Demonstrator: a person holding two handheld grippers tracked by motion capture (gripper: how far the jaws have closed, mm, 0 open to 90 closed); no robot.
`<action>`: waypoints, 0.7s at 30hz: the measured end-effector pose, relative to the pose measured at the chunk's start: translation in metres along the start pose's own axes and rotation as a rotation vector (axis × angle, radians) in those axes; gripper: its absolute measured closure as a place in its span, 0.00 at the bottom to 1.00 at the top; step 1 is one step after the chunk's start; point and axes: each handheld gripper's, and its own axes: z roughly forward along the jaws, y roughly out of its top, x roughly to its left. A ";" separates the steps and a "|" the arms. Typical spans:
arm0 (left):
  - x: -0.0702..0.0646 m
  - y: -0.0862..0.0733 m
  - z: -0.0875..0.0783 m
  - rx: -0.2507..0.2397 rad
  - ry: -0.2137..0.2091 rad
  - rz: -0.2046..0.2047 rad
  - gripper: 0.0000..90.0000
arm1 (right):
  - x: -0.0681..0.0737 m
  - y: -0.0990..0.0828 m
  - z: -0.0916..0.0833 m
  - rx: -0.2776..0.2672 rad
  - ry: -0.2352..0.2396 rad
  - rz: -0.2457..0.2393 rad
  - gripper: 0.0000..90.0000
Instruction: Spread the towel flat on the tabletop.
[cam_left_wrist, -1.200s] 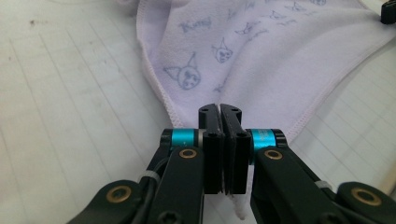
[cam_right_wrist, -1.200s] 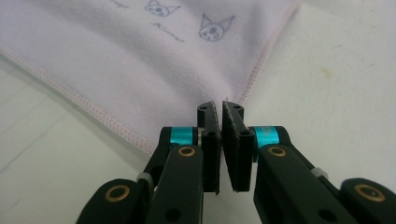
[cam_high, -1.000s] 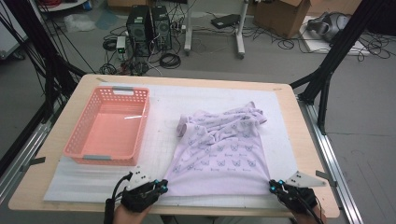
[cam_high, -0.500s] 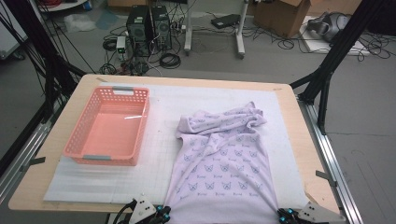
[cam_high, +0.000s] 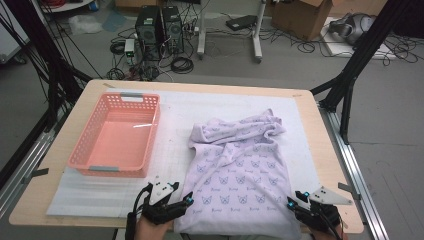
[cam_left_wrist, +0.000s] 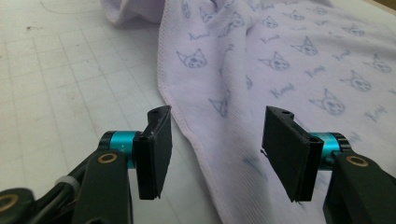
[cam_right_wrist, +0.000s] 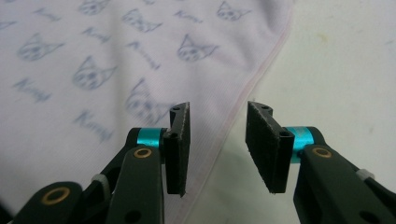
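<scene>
Garment (cam_high: 239, 175), lilac with cat prints, lies spread flat just right of the pink basket (cam_high: 116, 135), its far end bunched. Judged light, limp, non-slip; take the hemmed near corners. Your left gripper (cam_left_wrist: 215, 149) and right gripper (cam_right_wrist: 218, 144) have just been opening; both jaws stand spread, hem between, unpinched.

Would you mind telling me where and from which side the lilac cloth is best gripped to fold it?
Probably at the two near corners of the lilac cloth, coming in from the table's near edge. There the hem lies flat and single along the white mat, while the far end is bunched. The left tongs and right tongs already straddle each side hem, jaws open after just opening.
</scene>
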 end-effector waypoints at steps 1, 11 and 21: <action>0.002 0.002 0.003 0.009 -0.003 0.008 0.48 | -0.001 0.002 0.004 -0.001 -0.008 0.004 0.66; 0.012 0.016 0.035 0.079 -0.017 0.018 0.51 | -0.016 0.013 0.026 0.002 -0.027 0.057 0.59; 0.008 0.019 0.042 0.138 -0.046 0.130 0.95 | -0.013 0.024 0.035 0.019 0.046 0.039 0.96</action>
